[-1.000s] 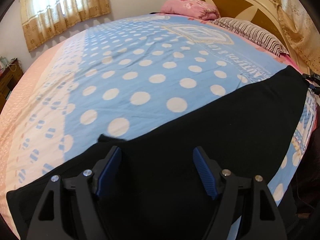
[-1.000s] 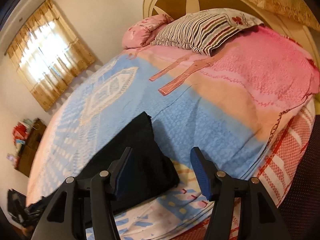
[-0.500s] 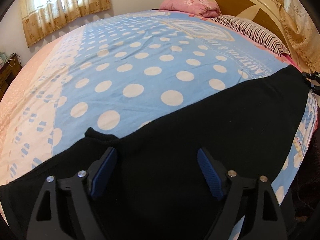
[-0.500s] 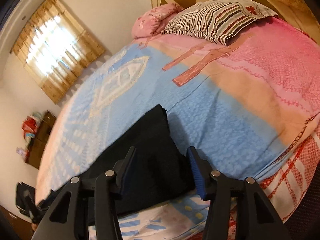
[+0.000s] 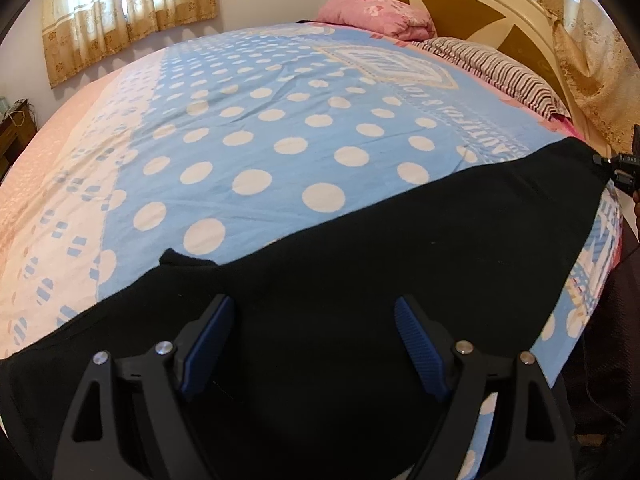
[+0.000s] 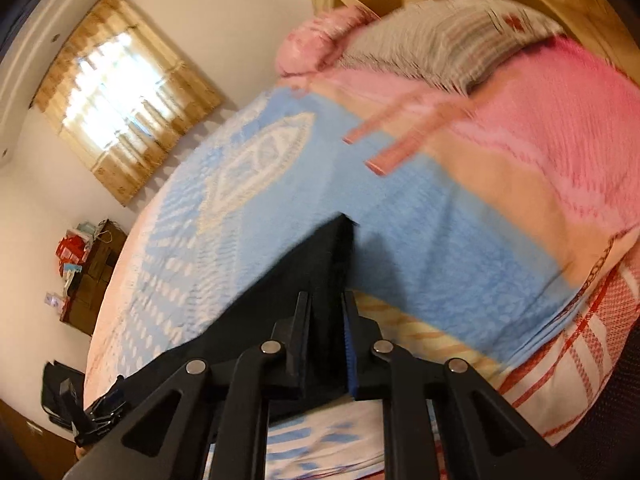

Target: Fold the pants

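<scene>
Black pants (image 5: 400, 280) lie stretched across the near edge of a bed with a blue polka-dot cover (image 5: 280, 128). My left gripper (image 5: 314, 312) is open just over the dark cloth, its blue pads (image 5: 208, 340) wide apart with nothing pinched. In the right wrist view the pants' end (image 6: 320, 256) rises in a peak between the jaws of my right gripper (image 6: 326, 308), which are closing and press on the fabric. The right gripper (image 5: 624, 168) also shows at the pants' far right corner in the left wrist view. The left gripper (image 6: 100, 412) appears small at the lower left.
A striped pillow (image 5: 500, 72) and a pink pillow (image 5: 380, 16) lie by the cream headboard (image 5: 480, 4). Curtained windows (image 6: 120, 96) stand behind the bed. A dark wooden cabinet (image 6: 92, 276) with clutter is by the wall. The bed's edge drops off right of the pants.
My right gripper's jaws have come together on the pants' end and raised it slightly off the cover. The left gripper's jaws widened a little and it stayed over the pants.
</scene>
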Demonstrator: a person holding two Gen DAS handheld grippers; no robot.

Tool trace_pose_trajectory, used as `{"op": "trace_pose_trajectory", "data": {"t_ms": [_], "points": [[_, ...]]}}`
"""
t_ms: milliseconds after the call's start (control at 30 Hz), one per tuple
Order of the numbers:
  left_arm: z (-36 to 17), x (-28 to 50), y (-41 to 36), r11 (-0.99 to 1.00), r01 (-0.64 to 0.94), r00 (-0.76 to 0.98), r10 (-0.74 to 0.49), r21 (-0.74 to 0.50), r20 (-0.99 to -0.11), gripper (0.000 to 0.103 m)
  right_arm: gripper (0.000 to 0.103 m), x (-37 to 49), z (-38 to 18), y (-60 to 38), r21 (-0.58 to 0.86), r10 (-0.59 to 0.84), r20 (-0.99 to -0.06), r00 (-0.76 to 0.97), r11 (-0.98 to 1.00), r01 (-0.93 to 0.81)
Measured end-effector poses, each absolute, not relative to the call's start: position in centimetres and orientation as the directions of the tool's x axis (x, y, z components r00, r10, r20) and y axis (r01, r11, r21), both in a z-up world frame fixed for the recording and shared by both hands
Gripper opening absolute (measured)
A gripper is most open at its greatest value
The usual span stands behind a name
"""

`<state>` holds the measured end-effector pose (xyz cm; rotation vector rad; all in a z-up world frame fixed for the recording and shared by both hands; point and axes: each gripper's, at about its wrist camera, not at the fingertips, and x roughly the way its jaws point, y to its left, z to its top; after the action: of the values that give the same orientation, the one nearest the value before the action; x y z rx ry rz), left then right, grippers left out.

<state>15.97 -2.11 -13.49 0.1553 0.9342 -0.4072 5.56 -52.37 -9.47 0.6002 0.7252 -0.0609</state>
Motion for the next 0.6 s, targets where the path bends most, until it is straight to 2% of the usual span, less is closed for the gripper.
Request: {"op": "trace_pose_trajectory", "data": {"t_ms": [333, 600], "points": [[-11.9, 14.9, -3.3, 0.885, 0.448, 0.51, -0.371, -0.129, -0.776, 0.085, 0.014, 6.1, -2.6, -40.4, 0.336, 0.173, -0.582, 0.795, 0.941, 0.042], [-12.1, 14.2, -4.0, 0.862, 0.476, 0.481, -0.42, -0.173, -0.769, 0.085, 0.014, 7.8, -4.2, -29.2, 0.262, 0.287, -0.622, 0.728, 0.953, -0.152]]}}
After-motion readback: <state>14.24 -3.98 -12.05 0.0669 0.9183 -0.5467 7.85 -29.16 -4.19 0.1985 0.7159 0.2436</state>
